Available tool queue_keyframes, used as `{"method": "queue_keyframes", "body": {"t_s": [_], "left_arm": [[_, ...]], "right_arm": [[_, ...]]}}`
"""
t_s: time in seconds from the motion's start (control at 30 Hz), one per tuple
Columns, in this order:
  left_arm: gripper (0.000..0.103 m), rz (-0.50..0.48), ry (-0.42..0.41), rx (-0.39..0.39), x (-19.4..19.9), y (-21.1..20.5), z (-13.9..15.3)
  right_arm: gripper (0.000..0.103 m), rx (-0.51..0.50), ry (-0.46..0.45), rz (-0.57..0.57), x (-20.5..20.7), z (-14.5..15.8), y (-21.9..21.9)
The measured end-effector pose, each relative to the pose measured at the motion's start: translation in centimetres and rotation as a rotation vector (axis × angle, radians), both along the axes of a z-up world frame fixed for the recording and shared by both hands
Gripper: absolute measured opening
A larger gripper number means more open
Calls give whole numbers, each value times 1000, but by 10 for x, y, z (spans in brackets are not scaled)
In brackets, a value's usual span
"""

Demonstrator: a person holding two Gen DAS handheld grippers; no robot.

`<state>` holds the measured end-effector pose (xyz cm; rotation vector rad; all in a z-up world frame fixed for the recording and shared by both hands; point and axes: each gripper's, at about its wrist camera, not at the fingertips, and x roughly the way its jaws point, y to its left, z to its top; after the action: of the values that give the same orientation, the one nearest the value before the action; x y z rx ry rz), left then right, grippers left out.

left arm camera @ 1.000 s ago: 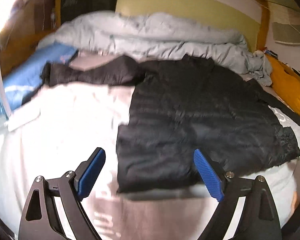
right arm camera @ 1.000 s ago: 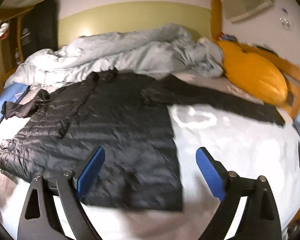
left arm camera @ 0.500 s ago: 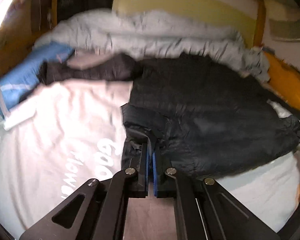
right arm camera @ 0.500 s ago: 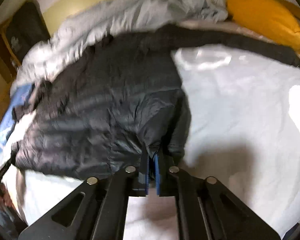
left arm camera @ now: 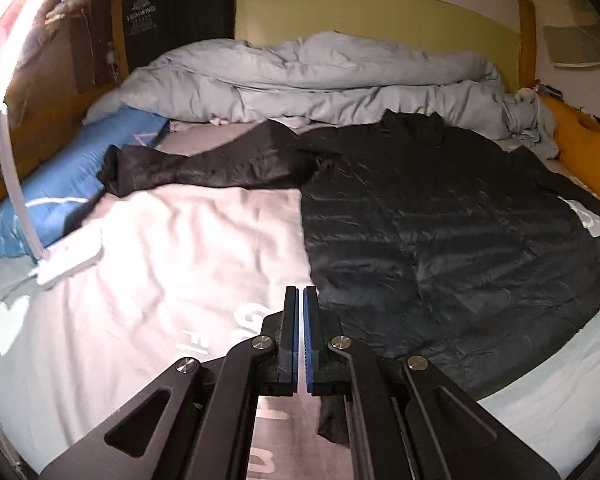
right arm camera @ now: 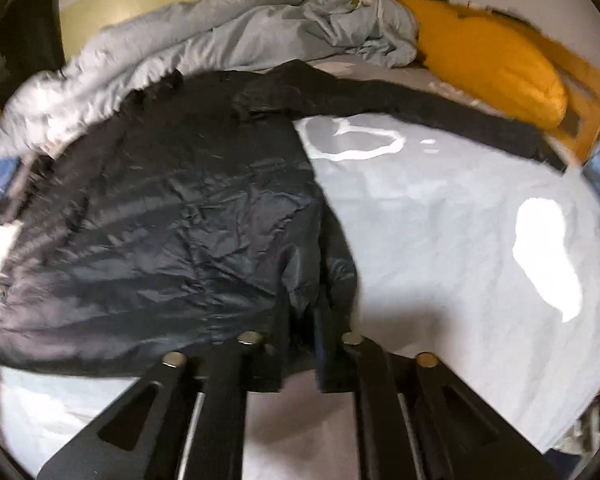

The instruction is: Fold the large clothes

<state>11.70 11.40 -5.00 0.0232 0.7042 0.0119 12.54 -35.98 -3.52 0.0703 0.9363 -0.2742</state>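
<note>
- Left tool (left arm camera: 301,292): pressed together at the near left hem corner of the jacket (left arm camera: 440,220); a flap of black cloth hangs just under its right finger, but cannot tell whether any is caught between the pads.
- Right tool (right arm camera: 304,320): jaws opening, with a bunched fold of the near right hem corner between them, gathered and raised a little off the bed (right arm camera: 440,220).
- Black quilted jacket spread flat on the pale sheet, hem toward the tools.
- Likely light, soft and puffy, with a shiny shell that looks slippery; probably apt to slide out of a shallow pinch and to spring back after a fold.
- Best taken deep at the hem corners or along a stitched seam, not on the smooth padded panels.
- Long axis running away from the tools, from hem to collar (left arm camera: 412,120).
- Left sleeve (left arm camera: 204,164) and right sleeve (right arm camera: 440,108) stretched out to either side at the far end.
- Beyond the collar, a rumpled grey duvet (left arm camera: 320,76), touching or nearly touching it.
</note>
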Motion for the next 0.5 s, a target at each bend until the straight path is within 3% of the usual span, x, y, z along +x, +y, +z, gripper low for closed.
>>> {"method": "queue_keyframes", "body": {"t_s": [0.07, 0.13, 0.17, 0.23, 0.3, 0.33, 0.5], "left_arm": [[3, -31, -8, -17, -6, -7, -1], [3, -67, -15, -31, -14, -18, 1], [4, -80, -10, -31, -14, -22, 3], [21, -84, 15, 4, -17, -37, 1], [89, -63, 35, 2, -19, -44, -5], [98, -47, 45, -7, -18, -43, -8], [97, 30, 125, -84, -2, -20, -27]], "right_arm": [[36, -54, -36, -3, -5, 6, 4], [63, -82, -98, 5, -11, 18, 9], [71, -89, -139, 16, -14, 24, 13], [91, -94, -204, 57, -19, 34, 20], [99, -100, -221, 114, -17, 38, 29], [101, -107, -211, 135, -15, 36, 33], [101, -67, -109, 132, 4, 19, 29]]}}
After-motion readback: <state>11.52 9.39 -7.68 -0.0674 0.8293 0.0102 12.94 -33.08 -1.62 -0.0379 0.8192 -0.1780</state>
